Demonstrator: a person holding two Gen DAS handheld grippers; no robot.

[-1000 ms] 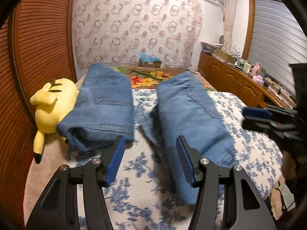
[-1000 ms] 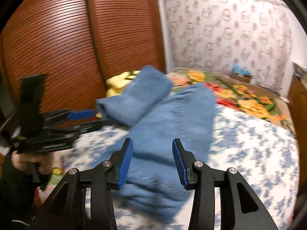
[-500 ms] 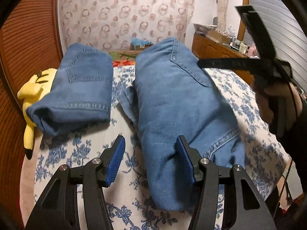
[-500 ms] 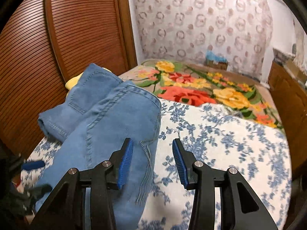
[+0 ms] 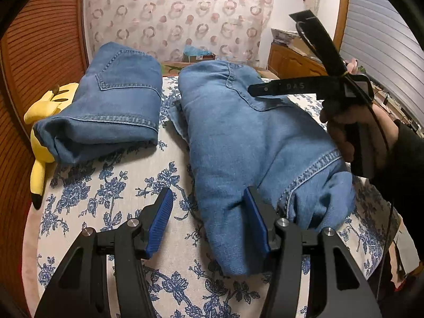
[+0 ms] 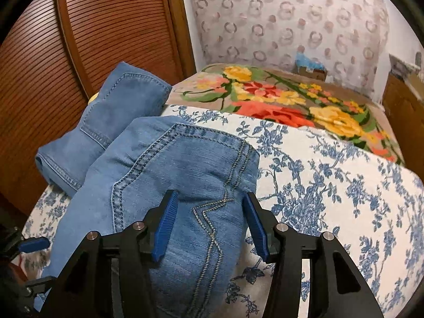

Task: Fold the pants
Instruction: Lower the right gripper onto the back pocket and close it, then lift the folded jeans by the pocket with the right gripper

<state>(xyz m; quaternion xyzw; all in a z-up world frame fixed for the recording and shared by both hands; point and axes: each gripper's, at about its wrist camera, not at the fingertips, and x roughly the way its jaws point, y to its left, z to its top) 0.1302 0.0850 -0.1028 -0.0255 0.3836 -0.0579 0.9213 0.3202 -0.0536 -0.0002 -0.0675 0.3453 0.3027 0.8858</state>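
On the floral sheet (image 5: pixel 111 185), the jeans (image 5: pixel 246 143) lie just right of a folded pair (image 5: pixel 111 111), with the left gripper (image 5: pixel 208 222) spread at their near end and the right gripper (image 6: pixel 210 225) spread over their waist.

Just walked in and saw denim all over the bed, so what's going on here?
A person with a gripper in each hand is folding pants on a bed with a blue-flowered cover. One folded pair of jeans lies beside a yellow plush toy. The second pair of jeans lies alongside, only partly folded. The left gripper is open at its near end, and the right gripper is open over its waist end. Neither has gripped it.
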